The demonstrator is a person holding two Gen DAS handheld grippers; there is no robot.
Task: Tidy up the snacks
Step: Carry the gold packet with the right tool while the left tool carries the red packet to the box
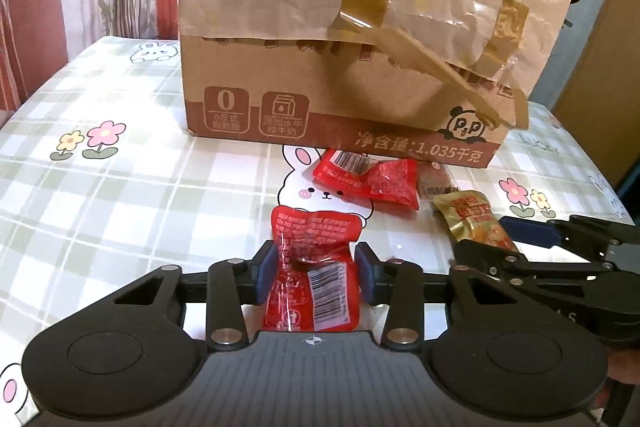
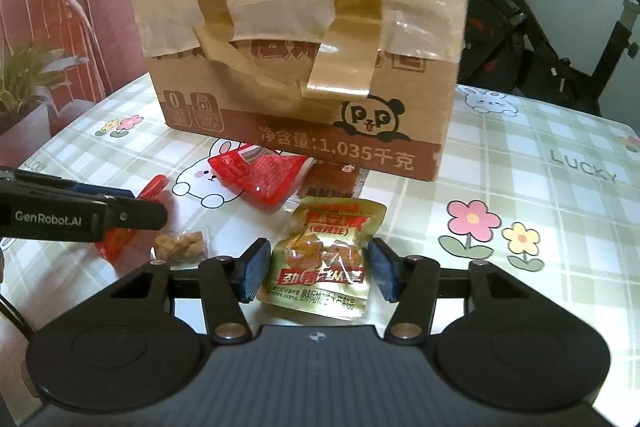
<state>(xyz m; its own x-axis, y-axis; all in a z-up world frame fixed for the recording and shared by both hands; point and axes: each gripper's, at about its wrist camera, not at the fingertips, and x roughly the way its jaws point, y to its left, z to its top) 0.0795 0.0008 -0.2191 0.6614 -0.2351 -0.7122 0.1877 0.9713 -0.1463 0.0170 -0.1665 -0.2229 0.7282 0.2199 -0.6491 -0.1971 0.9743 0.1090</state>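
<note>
My left gripper (image 1: 316, 259) is shut on a red snack packet (image 1: 312, 291), which is crumpled between the blue pads just above the checked tablecloth. My right gripper (image 2: 320, 267) stands open around a gold snack packet (image 2: 320, 239) that lies flat on the table, with a small gap at each pad. In the left wrist view the right gripper (image 1: 496, 239) comes in from the right over that gold packet (image 1: 468, 215). In the right wrist view the left gripper (image 2: 148, 205) enters at the left. A taped cardboard box (image 1: 320, 67) stands right behind.
A second red packet (image 2: 260, 175) and a brown packet (image 2: 332, 179) lie against the box's front. A small clear packet of brown pieces (image 2: 180, 243) lies beside the left gripper. Bare tablecloth (image 2: 520, 167) stretches to the right. An exercise bike (image 2: 540, 27) stands beyond the table.
</note>
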